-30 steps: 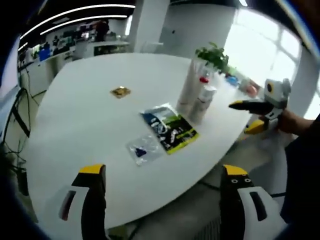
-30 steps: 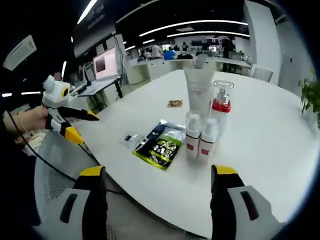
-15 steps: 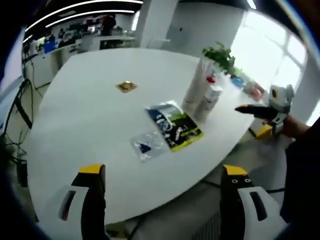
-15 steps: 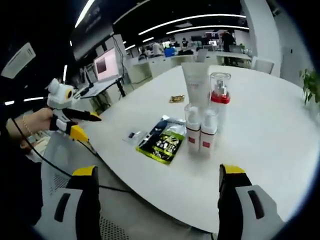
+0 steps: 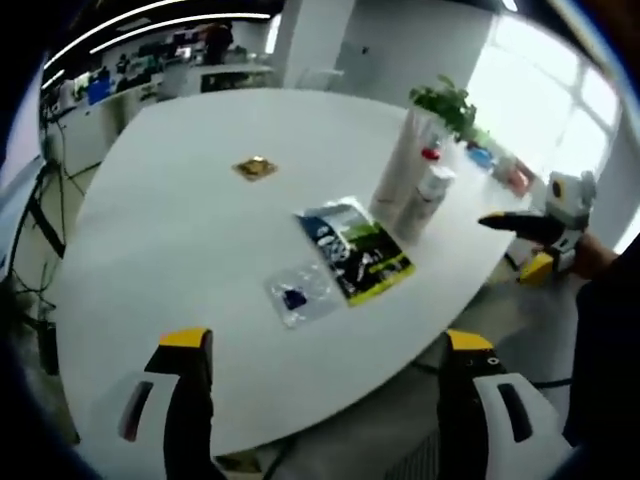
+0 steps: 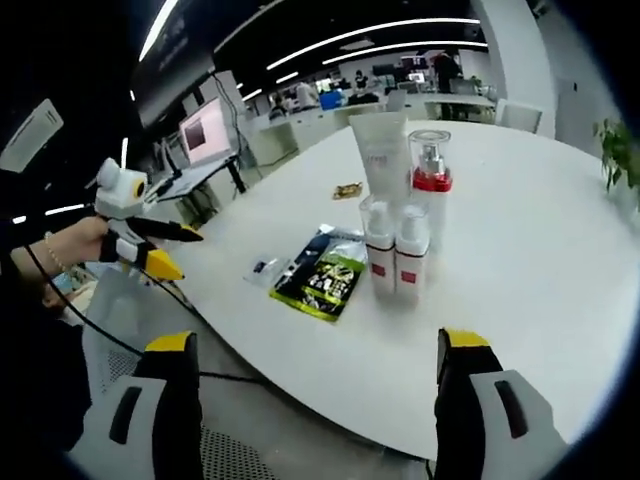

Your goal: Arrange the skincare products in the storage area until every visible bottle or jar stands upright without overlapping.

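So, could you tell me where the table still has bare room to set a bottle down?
The white table is bare past the bottles toward the plant, and between the gold packet and the far edge. It is crowded where the bottle cluster, green sachet and small clear bag lie close together.

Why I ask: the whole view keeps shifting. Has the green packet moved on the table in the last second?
No. The green packet lies as before, beside the two small bottles, the clear bag on its other side; only the camera shifted.
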### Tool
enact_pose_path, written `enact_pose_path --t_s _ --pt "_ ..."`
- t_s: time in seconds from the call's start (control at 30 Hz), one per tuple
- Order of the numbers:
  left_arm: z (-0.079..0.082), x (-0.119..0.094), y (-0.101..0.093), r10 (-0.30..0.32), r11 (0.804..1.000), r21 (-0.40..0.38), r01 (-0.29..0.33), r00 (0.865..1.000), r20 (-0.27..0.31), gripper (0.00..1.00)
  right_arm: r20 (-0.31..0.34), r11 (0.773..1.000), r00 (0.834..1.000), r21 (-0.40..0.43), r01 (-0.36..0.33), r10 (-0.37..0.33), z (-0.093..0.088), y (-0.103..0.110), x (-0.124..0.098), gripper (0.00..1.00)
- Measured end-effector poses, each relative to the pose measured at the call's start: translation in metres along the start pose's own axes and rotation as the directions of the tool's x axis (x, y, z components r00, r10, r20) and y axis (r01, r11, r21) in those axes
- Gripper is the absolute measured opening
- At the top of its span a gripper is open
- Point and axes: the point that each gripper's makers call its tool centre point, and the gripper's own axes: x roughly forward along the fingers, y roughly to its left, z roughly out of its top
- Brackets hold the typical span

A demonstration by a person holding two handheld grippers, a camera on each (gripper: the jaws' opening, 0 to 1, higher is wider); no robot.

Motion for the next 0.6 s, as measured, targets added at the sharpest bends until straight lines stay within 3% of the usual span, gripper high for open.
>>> enact_pose_path --t_s 0.17,0.33,0.6 --pt "0.01 0.011 0.005 -0.004 0.999 0.037 0.005 1.0 -0.025 0.87 0.024 1.0 1.0 -0.021 0.015 -0.015 0.004 -0.003 -0.002 0.97" --pt "0.025 0.023 0.012 -0.005 0.998 0.057 0.007 0.999 -0.036 0.88 0.038 0.999 0.999 0.011 0.036 -0.036 0.007 -0.009 -0.003 0.97" --pt "0.05 0.046 0.02 -0.006 0.991 0.135 0.014 0.998 -0.061 0.88 0.022 0.999 0.999 0.02 0.042 -0.042 0.005 -0.01 -0.002 0.95"
